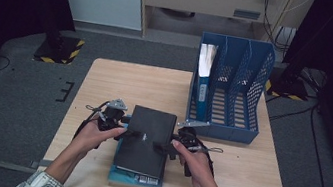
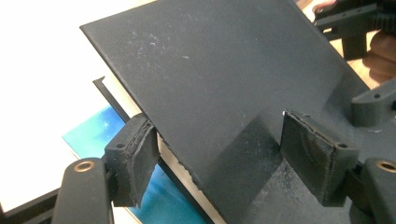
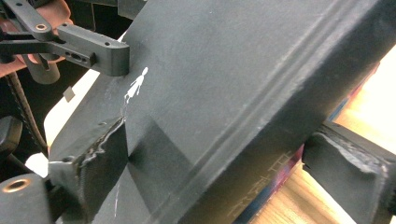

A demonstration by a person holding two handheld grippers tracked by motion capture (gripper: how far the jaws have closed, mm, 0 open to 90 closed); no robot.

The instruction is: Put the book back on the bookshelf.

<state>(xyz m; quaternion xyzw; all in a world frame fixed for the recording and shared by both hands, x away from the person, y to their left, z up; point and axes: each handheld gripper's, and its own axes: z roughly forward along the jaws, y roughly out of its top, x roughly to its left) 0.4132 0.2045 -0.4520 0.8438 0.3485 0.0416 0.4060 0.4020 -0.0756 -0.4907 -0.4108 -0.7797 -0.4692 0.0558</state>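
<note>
the black book [image 1: 144,140] is lying near the front edge of the wooden table [image 1: 121,79], resting on top of a blue book [image 1: 135,180] whose lower edge is peeking out beneath it. in the left gripper view the black book [image 2: 224,93] is sitting tilted above the blue book [image 2: 93,135], with cream page edges showing between the covers. in the right gripper view the black book [image 3: 243,93] is carrying a small white figure mark on its cover.

the table is standing on grey carpet, with dark curtains to either side and a pale cabinet behind. a blue file rack [image 1: 236,89] is standing on the table's far right part, well apart from the books, and is holding an upright blue folder in its leftmost slot.

the left gripper [image 1: 123,132] is sitting at the black book's left edge, its jaws straddling that edge: one pad [image 2: 135,161] is lying under the cover by the pages, the other [image 2: 313,158] above the cover, with a gap showing, so it is standing open. the right gripper [image 1: 164,149] is straddling the right edge the same way; one pad [image 3: 93,163] is lying against the cover, the other [image 3: 350,172] is sitting below the spine, seemingly clear of it, so no firm grip is showing.

both hands are covering the gripper bodies in the high view, and the blue book's cover is mostly hidden.
</note>
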